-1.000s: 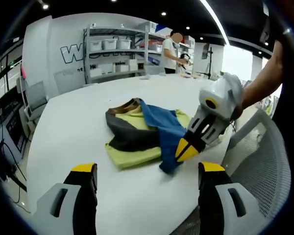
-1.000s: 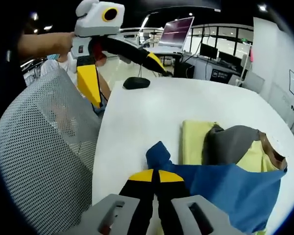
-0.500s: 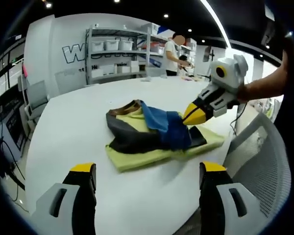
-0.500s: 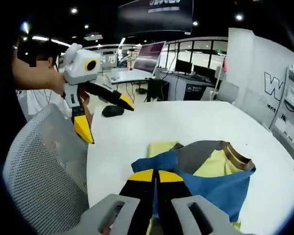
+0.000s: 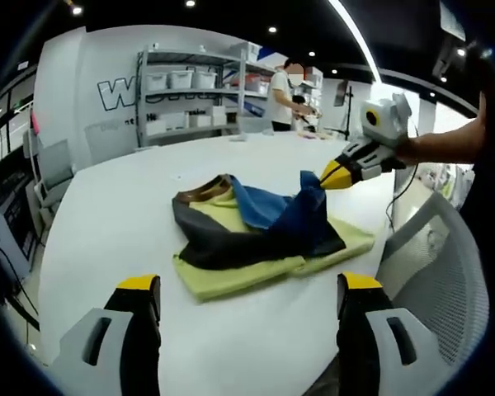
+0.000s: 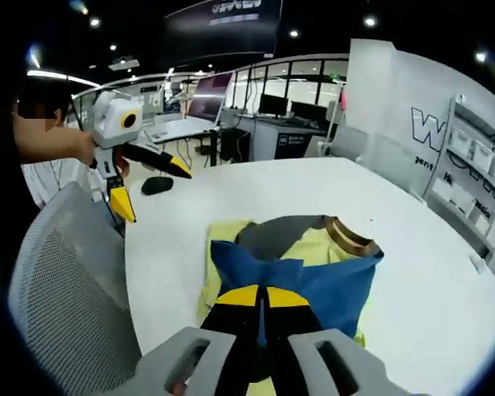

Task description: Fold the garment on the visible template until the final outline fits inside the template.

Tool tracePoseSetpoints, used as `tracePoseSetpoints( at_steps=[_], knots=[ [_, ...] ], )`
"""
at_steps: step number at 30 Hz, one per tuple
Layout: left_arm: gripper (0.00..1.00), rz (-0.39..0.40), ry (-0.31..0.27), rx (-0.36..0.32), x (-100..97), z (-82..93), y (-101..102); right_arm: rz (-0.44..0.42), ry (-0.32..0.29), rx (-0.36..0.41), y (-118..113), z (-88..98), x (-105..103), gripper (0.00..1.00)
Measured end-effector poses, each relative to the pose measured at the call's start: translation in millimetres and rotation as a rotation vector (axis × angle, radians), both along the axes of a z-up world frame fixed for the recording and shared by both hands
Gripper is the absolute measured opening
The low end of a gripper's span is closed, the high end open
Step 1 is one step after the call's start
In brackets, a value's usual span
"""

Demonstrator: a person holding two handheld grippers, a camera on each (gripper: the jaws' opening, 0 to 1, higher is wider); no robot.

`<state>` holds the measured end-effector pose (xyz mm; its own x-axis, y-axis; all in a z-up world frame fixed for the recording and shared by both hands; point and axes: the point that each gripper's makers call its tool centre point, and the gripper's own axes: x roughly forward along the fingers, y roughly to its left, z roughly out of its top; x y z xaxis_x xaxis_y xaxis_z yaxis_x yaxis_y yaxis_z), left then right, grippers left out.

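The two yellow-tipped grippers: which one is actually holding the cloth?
The right gripper, the one with closed jaws pinching the blue part of the garment and lifting it. The left gripper hangs with jaws spread, beside the table, holding nothing.

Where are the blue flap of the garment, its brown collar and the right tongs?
blue flap (image 5: 274, 211), left gripper view, on the raised fabric.
brown collar (image 6: 349, 235), right gripper view, on the collar band.
right tongs (image 5: 327, 175), left gripper view, at the yellow tips pinching the flap.

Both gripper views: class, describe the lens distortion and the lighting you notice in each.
Left gripper view: the fisheye bows the shelving, ceiling spots glare overhead, and the garment looks sharp. Right gripper view: the table edge curves and windows glow bright.
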<state>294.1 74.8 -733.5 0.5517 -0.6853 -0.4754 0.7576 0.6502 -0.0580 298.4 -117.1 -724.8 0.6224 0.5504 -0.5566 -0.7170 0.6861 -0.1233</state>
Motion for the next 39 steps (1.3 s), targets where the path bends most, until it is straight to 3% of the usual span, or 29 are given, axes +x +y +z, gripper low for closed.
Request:
tracePoseSetpoints(
  at_steps=[5, 13, 25, 39],
  knots=[
    [0.87, -0.007, 0.007, -0.001, -0.6, -4.5, 1.2, -0.046, -0.008, -0.042, -25.8, 1.3, 2.0, 0.00],
    [0.87, -0.039, 0.007, -0.021, 2.8, -3.5, -7.4, -0.193, -0.042, -0.072, -86.6, 17.6, 3.5, 0.00],
    [0.86, -0.090, 0.016, -0.004, 2.1, -4.2, -15.6, -0.395, -0.065, -0.119, -165.9, 26.6, -12.1, 0.00],
    [0.86, -0.109, 0.012, -0.004, -1.2, -3.0, -23.8, -0.513, -0.092, -0.163, -215.2, 38.3, -24.1, 0.00]
  ],
)
